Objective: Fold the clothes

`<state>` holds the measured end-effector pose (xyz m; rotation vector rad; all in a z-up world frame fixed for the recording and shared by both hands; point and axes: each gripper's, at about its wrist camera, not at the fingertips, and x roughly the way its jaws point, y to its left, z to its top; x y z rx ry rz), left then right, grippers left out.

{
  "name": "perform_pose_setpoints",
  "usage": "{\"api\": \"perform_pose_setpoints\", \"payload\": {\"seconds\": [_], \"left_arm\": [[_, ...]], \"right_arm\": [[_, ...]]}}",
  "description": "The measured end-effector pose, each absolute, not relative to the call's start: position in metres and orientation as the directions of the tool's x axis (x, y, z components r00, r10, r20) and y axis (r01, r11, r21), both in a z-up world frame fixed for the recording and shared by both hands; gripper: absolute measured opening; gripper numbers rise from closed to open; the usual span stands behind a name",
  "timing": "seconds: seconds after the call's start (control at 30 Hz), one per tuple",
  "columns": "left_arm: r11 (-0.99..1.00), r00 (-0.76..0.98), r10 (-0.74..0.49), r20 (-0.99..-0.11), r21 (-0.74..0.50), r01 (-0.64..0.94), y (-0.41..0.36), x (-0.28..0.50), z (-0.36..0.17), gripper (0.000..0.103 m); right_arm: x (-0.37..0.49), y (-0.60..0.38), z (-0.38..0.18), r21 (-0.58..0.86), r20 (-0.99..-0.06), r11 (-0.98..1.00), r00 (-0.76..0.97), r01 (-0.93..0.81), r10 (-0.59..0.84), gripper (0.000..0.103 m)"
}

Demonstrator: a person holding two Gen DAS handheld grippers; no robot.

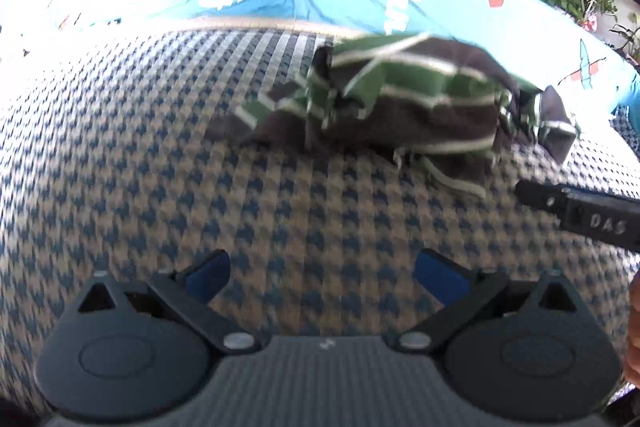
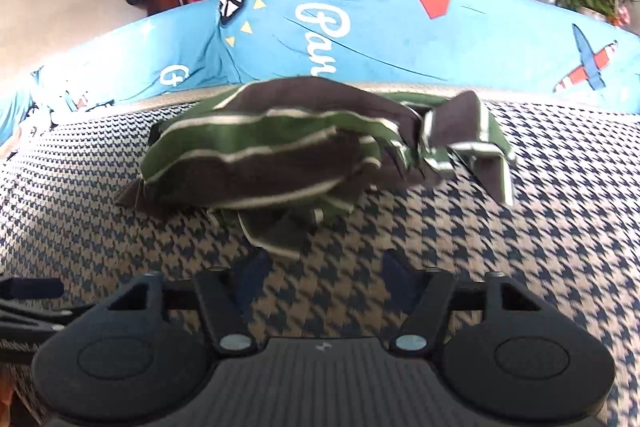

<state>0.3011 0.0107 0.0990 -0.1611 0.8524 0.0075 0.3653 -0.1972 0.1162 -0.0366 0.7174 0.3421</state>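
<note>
Left gripper (image 1: 322, 273): jaws spread, empty, over the houndstooth cover (image 1: 160, 167). The crumpled striped garment (image 1: 400, 103) lies ahead at 1 o'clock, apart. Right gripper (image 2: 322, 273): jaws spread, empty; the garment (image 2: 280, 147) lies just ahead at 12 o'clock. Blue sheet (image 2: 380, 39) beyond.

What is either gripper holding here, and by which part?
Nothing. The left gripper and right gripper are both open above the houndstooth cloth; the crumpled green-and-brown striped garment lies ahead, untouched.
</note>
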Motion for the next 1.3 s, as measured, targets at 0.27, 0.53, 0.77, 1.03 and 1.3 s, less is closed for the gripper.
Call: {"api": "perform_pose_setpoints", "payload": {"seconds": [0.27, 0.53, 0.77, 1.03, 1.3], "left_arm": [[0.998, 0.686, -0.054, -0.726, -0.068, 0.007, 0.005, 0.352, 0.113, 0.103], [0.996, 0.657, -0.05, -0.752, -0.086, -0.022, 0.007, 0.403, 0.107, 0.103], [0.983, 0.638, 0.047, -0.769, -0.078, -0.166, 0.025, 0.432, 0.103, 0.103], [0.968, 0.718, 0.094, -0.69, -0.104, -0.227, 0.052, 0.427, 0.131, 0.103], [0.97, 0.755, 0.173, -0.632, -0.022, -0.241, 0.051, 0.413, 0.145, 0.103]], "right_arm": [[0.398, -0.185, 0.104, 0.209, -0.675, 0.89, 0.599, -0.405, 0.431, 0.054], [0.418, -0.164, 0.08, 0.184, -0.701, 0.882, 0.57, -0.434, 0.427, 0.053], [0.42, -0.157, 0.087, 0.127, -0.659, 0.892, 0.636, -0.433, 0.402, 0.008], [0.383, -0.185, 0.163, 0.123, -0.434, 0.881, 0.773, -0.458, 0.462, 0.005], [0.372, -0.222, 0.181, 0.107, -0.433, 0.937, 0.833, -0.332, 0.344, 0.006]]}}
